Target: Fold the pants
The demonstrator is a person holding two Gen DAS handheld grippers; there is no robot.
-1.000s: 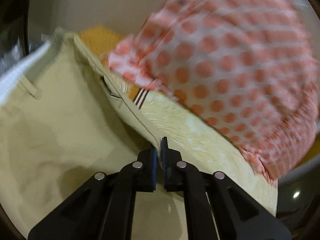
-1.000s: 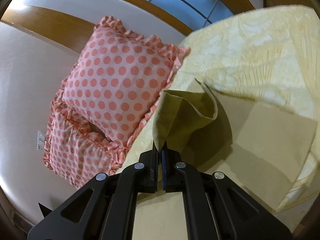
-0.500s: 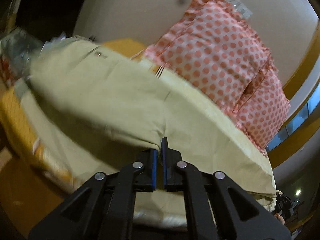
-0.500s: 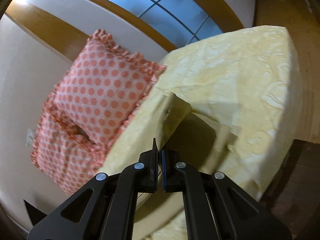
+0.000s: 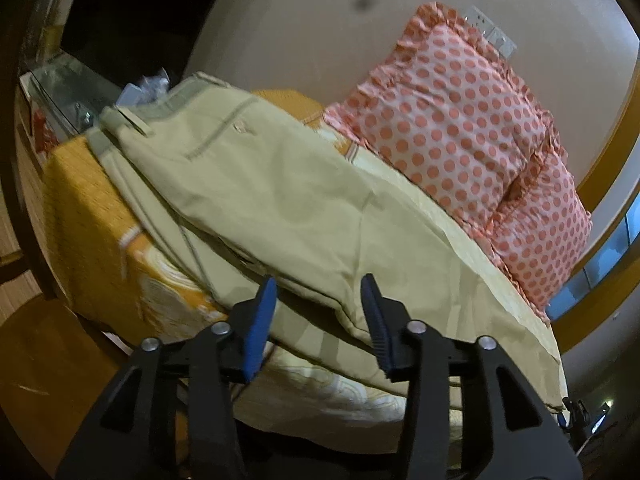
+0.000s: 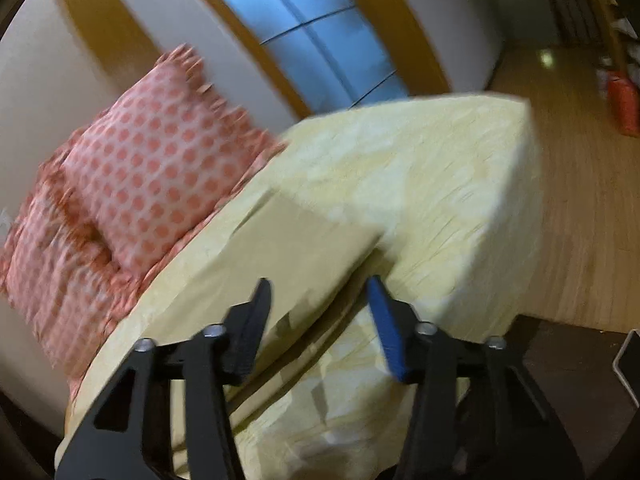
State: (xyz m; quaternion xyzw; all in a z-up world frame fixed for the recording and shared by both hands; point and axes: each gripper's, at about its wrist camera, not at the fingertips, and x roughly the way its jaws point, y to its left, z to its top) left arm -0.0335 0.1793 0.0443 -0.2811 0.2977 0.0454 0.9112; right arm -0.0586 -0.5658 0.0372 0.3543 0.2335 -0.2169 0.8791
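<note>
The khaki pants (image 5: 264, 184) lie flat along the near side of the bed, waistband at the far left end. My left gripper (image 5: 318, 290) is open and empty just before their near edge. In the right wrist view the pants' leg end (image 6: 296, 252) lies on the pale yellow bedspread (image 6: 432, 184). My right gripper (image 6: 320, 292) is open and empty just before the hem edge.
Two pink polka-dot pillows (image 5: 460, 120) lean on the wall at the bed's far side; they also show in the right wrist view (image 6: 160, 176). An orange sheet (image 5: 88, 208) hangs over the bed's left end. A wooden floor (image 6: 580, 200) lies to the right.
Both grippers were shut on the pants and holding them up; they have let go and opened. The pants now lie flat on the bed, and both grippers have drawn back.
</note>
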